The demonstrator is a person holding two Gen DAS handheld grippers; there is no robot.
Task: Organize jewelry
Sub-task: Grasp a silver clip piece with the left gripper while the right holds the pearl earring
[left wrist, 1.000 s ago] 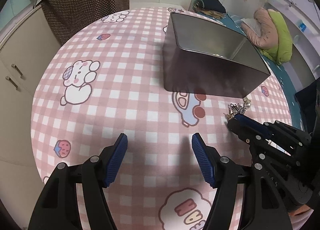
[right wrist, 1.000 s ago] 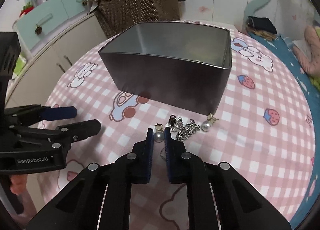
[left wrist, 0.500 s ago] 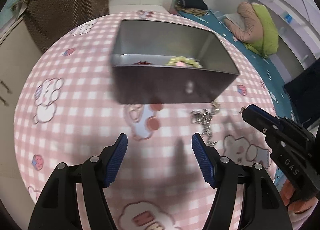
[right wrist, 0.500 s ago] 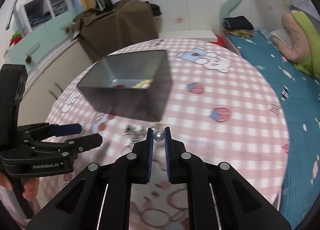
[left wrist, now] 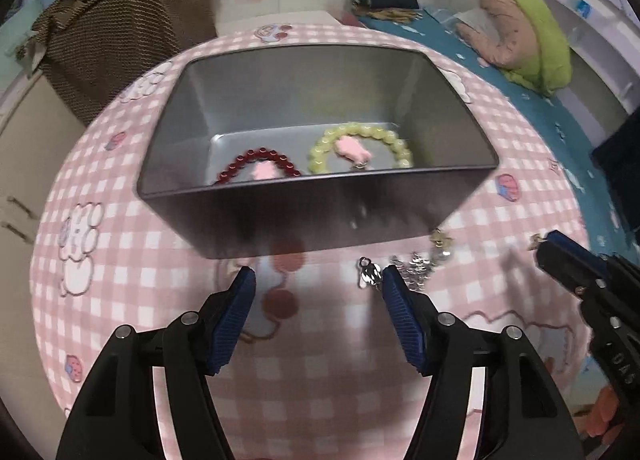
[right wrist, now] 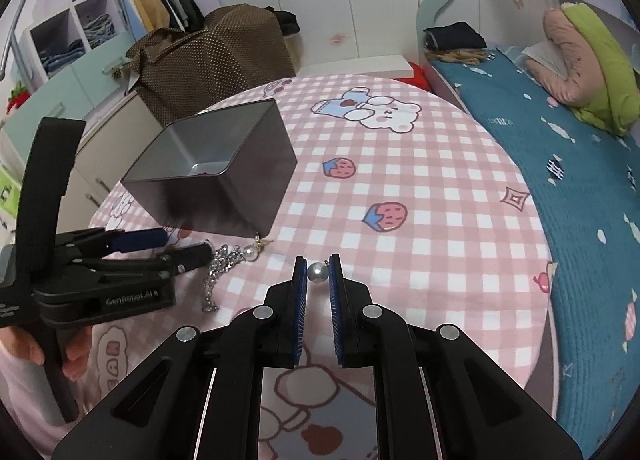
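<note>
One round, silvery pearl earring [right wrist: 318, 273] sits pinched between the tips of the right tongs [right wrist: 318, 274], held above the pink checked tabletop [right wrist: 420, 220]. Left of it, a tangle of silver chain [right wrist: 218, 274] and a second pearl [right wrist: 251, 253] lie by the grey tin [right wrist: 224, 188]. Left tongs [left wrist: 316, 292] gape empty, the chain just beside their right tip.
</note>
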